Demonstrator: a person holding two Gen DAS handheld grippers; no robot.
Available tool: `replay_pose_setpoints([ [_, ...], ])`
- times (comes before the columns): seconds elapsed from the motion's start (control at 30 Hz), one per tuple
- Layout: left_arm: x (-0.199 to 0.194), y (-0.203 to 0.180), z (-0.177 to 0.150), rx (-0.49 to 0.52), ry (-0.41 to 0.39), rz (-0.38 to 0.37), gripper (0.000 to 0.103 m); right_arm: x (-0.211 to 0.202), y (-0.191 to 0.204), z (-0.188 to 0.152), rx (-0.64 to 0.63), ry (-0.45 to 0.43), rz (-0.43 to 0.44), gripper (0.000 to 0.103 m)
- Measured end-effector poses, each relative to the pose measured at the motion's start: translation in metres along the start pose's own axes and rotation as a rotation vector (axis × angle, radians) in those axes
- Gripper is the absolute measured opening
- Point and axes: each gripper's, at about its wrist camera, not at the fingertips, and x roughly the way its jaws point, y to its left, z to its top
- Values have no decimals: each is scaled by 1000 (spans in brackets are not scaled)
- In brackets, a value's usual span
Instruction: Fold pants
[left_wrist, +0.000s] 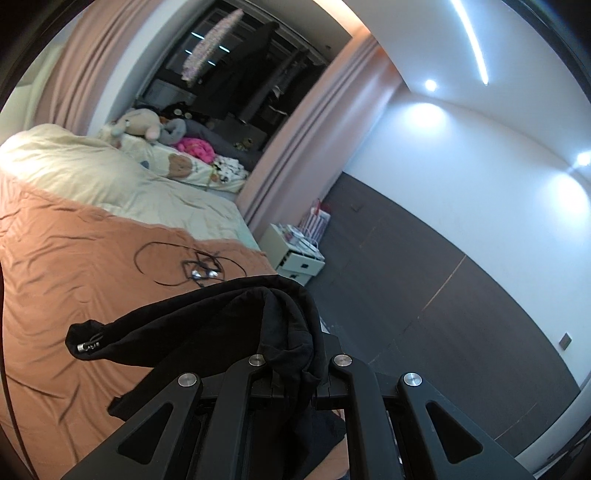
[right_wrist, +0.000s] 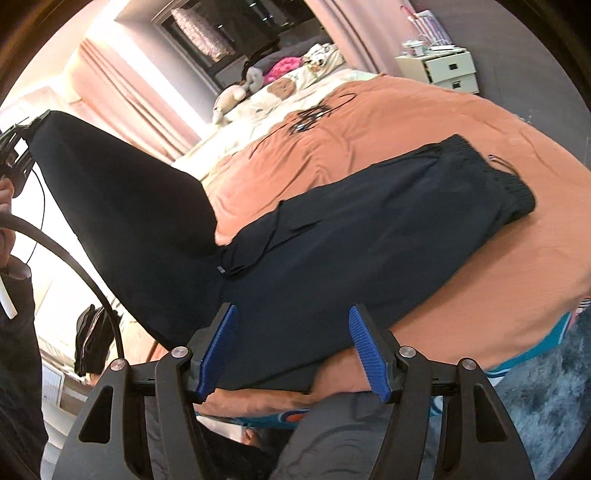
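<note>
Black fabric bunched between the jaws of your left hand-held gripper is nearest the lens: the jaws are closed tight on a fold of the black pants, and that end hangs lifted clear of the bed. In the right wrist view, your right hand-held gripper has its blue pads standing wide apart, pressing on nothing, with the near edge of the pants lying just beyond them.

As for progress, you look to be midway through a fold. Most of the pants lies flat across the orange bedspread, the ribbed waistband at the far right, while one end rises steeply up to your left hand-held gripper at the upper left of that view. That raised part is not yet laid over the rest, so the fold is unfinished; I judge it must still be brought across and smoothed.

The cloth is dark, soft and limp, with a drawcord trailing loosely across it.
</note>
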Motion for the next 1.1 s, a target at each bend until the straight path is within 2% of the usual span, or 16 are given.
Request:
replay_pose_setpoints([
  [0.1,28,-17,-3,4,33,-13,7,-18,-5,-4,20,-15,-1,75],
  [0.2,53,-31,-7,10,61,-22,7,-25,-18,-6,45,-25,-6,78],
  [0.47,129,-63,-29,34,169,-61,7,-38,-56,-4,122,-47,-13,78],
  [0.8,240,-98,-89,84,376,-124,7,-36,-92,1,197,-69,-49,78],
  [1.1,305,-130,-144,122,535,-219,7,-35,-109,0,251,-67,-83,78],
])
